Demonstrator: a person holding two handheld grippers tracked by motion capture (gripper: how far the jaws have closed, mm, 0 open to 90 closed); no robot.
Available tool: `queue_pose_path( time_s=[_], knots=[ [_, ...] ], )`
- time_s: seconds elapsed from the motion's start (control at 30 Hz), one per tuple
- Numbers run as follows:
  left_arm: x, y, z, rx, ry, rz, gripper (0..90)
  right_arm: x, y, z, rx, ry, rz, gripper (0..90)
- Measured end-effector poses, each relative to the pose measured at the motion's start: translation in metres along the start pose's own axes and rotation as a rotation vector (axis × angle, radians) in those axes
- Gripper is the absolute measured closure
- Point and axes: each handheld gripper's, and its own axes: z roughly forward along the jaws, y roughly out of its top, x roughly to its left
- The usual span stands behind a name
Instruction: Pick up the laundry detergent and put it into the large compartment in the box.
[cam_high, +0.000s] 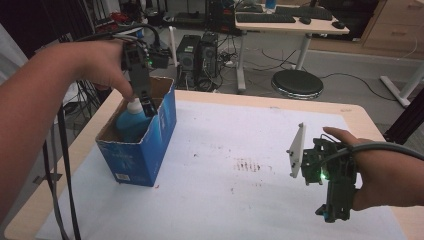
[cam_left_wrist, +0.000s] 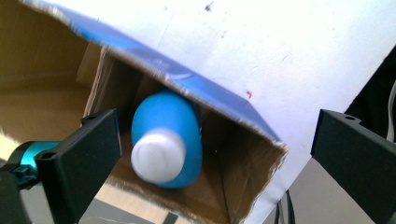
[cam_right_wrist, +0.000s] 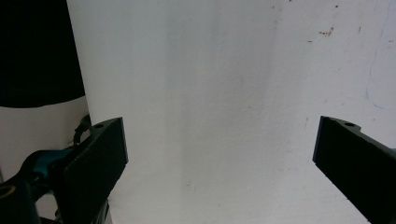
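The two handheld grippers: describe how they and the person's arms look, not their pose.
Each gripper has two flat black jaws with a small screw hole near the tip, and a teal metal part at the base. The right gripper has a dark body, a lit green light, a pale three-cornered plate and a thick grey cable. The left gripper is dark with black cables. Both forearms are bare, no sleeves or gloves.

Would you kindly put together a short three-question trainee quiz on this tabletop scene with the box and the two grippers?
1. True or false: the blue bottle sits inside the cardboard box.
2. What colour is the bottle's cap?
3. The left gripper is: A) above the box, jaws open; B) flat on the table; C) clamped on the box wall.

Key: 1 true; 2 white; 3 A.
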Motion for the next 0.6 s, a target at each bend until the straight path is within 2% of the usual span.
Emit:
queue_pose_path(
  time_s=[0.1,0.13,0.2,0.27,0.33,0.43,0.47,0.6],
  knots=[
    [-0.006,0.009,0.002,0.005,-0.009,0.048,1.7,0.000,0.000,0.000,0.003,0.002,0.002,2.1],
    [-0.006,0.009,0.002,0.005,-0.009,0.048,1.6,0.000,0.000,0.000,0.003,0.002,0.002,2.1],
    [-0.013,0.020,0.007,0.011,-0.024,0.107,1.7,-0.001,-0.001,0.000,-0.003,-0.002,0.007,2.1],
    [-0.017,0.026,0.011,0.019,-0.040,0.118,1.7,-0.001,-0.001,-0.001,-0.006,-0.002,0.016,2.1],
    [-0.020,0.033,0.015,0.027,-0.041,0.165,1.7,-0.001,-0.002,-0.001,-0.010,-0.003,0.023,2.1],
    [-0.023,0.039,0.019,0.032,-0.048,0.186,1.7,-0.001,-0.002,0.000,-0.008,-0.003,0.022,2.1],
    [-0.025,0.045,0.022,0.031,-0.053,0.211,1.7,-0.001,-0.002,0.001,-0.003,0.002,0.029,2.1],
    [-0.030,0.056,0.029,0.029,-0.071,0.246,1.7,-0.003,-0.003,0.002,-0.003,0.008,0.030,2.1]
  ],
)
